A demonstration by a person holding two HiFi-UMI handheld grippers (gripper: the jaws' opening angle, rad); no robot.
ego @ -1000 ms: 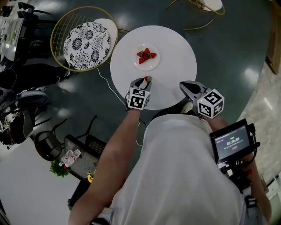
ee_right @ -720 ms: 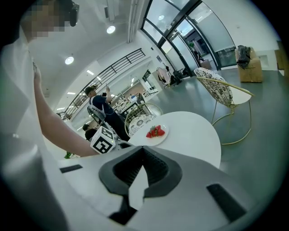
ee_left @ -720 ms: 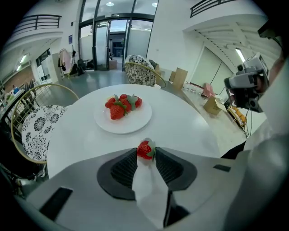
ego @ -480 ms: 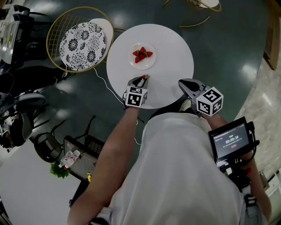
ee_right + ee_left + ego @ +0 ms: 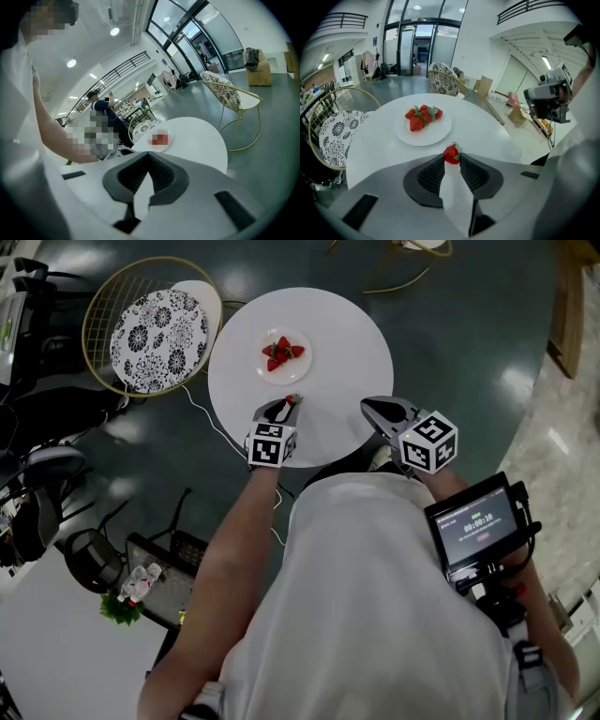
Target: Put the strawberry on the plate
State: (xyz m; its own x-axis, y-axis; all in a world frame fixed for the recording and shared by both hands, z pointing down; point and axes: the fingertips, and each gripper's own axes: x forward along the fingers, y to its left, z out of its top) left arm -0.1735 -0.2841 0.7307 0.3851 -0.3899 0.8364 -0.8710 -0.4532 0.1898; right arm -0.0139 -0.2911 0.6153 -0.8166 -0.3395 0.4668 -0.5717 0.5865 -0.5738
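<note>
A white plate (image 5: 437,134) with several strawberries (image 5: 423,115) lies on the round white table (image 5: 487,136). My left gripper (image 5: 452,157) has a single strawberry (image 5: 451,154) pinched between its tips, short of the plate on my side; its jaws are closing on the fruit. From the head view, that gripper (image 5: 288,401) and its strawberry (image 5: 293,398) hover over the table (image 5: 352,338) just below the plate (image 5: 302,367). My right gripper (image 5: 367,406) hangs at the table's near right edge, shut and holding nothing (image 5: 149,154).
A gold wire chair with a black-and-white patterned cushion (image 5: 155,329) stands left of the table, and a white cable (image 5: 202,413) runs on the floor beside it. Another wire chair (image 5: 225,93) stands beyond the table. A recorder screen (image 5: 473,526) hangs by my right arm.
The head view has drifted, so table and plate sit further left and higher. The left gripper keeps the strawberry at its tips, much the same distance from the plate.
</note>
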